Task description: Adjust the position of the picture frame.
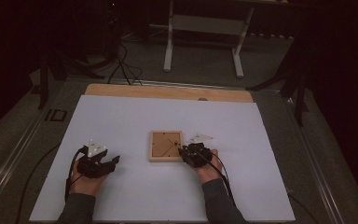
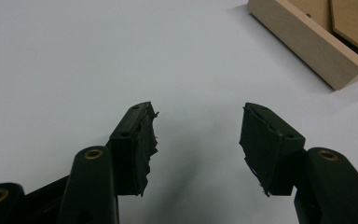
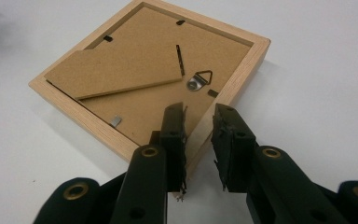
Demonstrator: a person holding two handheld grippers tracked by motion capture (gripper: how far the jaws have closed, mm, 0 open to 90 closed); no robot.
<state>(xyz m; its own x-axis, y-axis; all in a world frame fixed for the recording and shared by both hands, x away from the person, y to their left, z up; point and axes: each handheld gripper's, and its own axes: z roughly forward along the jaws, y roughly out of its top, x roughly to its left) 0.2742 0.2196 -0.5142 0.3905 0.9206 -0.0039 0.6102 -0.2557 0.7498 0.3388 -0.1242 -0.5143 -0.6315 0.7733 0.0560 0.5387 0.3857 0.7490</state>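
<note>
A light wooden picture frame (image 1: pixel 166 145) lies face down in the middle of the white sheet (image 1: pixel 121 116). Its brown backing board (image 3: pixel 135 107), folded stand flap (image 3: pixel 116 70) and metal hanger (image 3: pixel 200 80) face up. My right gripper (image 1: pixel 182 151) (image 3: pixel 199 112) is at the frame's right near edge. One jaw is over the backing and the other outside, shut on the wooden rim (image 3: pixel 199 135). My left gripper (image 1: pixel 115 160) (image 2: pixel 198 109) rests on the sheet left of the frame, open with nothing between its fingers. A corner of the frame (image 2: pixel 317 46) shows ahead to its right.
The sheet covers a wooden tabletop (image 1: pixel 168 92) whose far edge shows bare. Beyond the table stand a white support frame (image 1: pixel 200 28) and dark stands with cables (image 1: pixel 121 65) on the floor. Metal rails (image 1: pixel 317 168) run along both table sides.
</note>
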